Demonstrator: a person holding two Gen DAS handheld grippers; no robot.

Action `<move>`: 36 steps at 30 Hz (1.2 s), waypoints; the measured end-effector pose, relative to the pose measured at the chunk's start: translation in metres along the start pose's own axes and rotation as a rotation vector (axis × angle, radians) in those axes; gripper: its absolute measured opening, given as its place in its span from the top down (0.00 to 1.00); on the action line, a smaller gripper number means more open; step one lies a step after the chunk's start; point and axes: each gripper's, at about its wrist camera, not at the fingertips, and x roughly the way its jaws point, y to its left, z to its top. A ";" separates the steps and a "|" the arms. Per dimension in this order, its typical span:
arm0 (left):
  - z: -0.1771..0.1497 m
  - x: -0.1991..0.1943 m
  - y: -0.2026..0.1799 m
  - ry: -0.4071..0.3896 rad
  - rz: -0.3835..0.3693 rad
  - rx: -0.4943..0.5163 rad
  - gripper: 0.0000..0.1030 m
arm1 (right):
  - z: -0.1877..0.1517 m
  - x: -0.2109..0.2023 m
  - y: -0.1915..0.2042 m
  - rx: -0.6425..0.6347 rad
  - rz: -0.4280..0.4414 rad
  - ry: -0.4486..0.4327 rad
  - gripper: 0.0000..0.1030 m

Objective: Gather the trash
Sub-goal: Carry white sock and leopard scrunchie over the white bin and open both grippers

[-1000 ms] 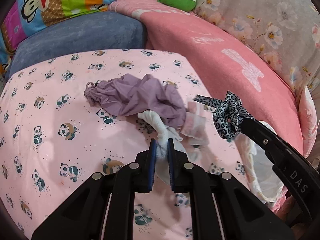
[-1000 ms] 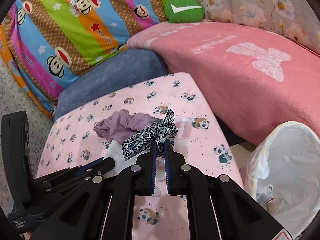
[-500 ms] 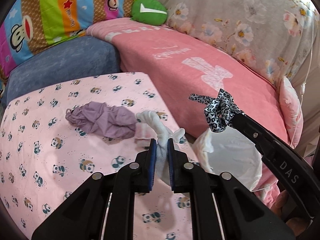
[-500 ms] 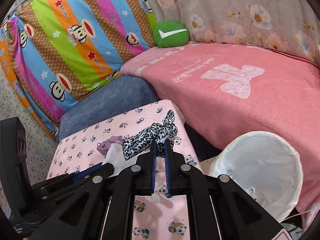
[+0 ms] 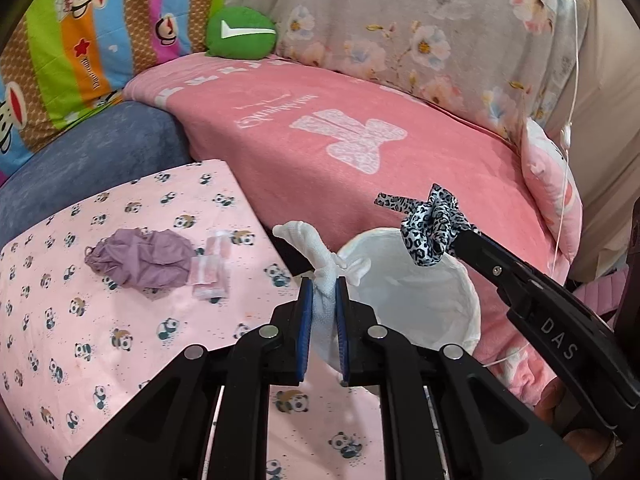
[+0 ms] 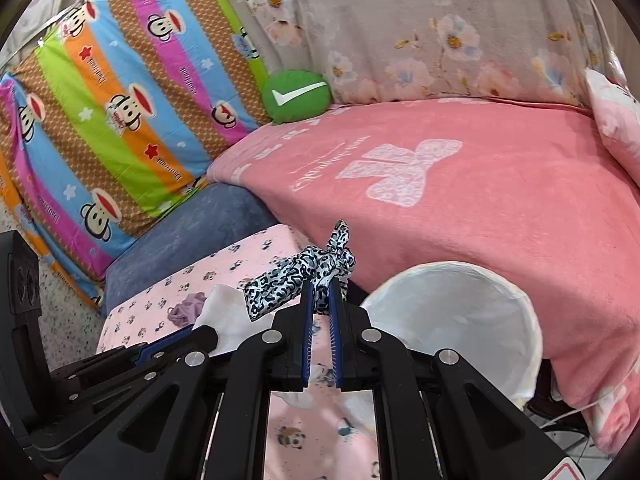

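My left gripper (image 5: 323, 280) is clamped on a limp white knitted cloth (image 5: 316, 252), lifted off the pink panda-print sheet (image 5: 80, 320). My right gripper (image 6: 321, 286) pinches a glossy, knotted leopard-print fabric strip (image 6: 296, 280). Both hang near the rim of a round white-lined bin (image 5: 460, 280). A crumpled purple cloth (image 5: 144, 256) and a small pink wrapper (image 5: 210, 272) lie on the sheet.
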 end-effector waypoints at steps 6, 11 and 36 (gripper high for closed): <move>-0.002 0.009 -0.025 0.020 -0.023 0.037 0.89 | -0.003 -0.010 -0.029 0.031 -0.031 -0.004 0.91; -0.003 0.018 -0.041 0.041 -0.031 0.060 0.89 | -0.007 -0.016 -0.056 0.066 -0.054 -0.003 0.91; -0.004 0.044 -0.072 0.087 -0.030 0.107 0.87 | -0.024 -0.018 -0.100 0.114 -0.104 0.026 0.91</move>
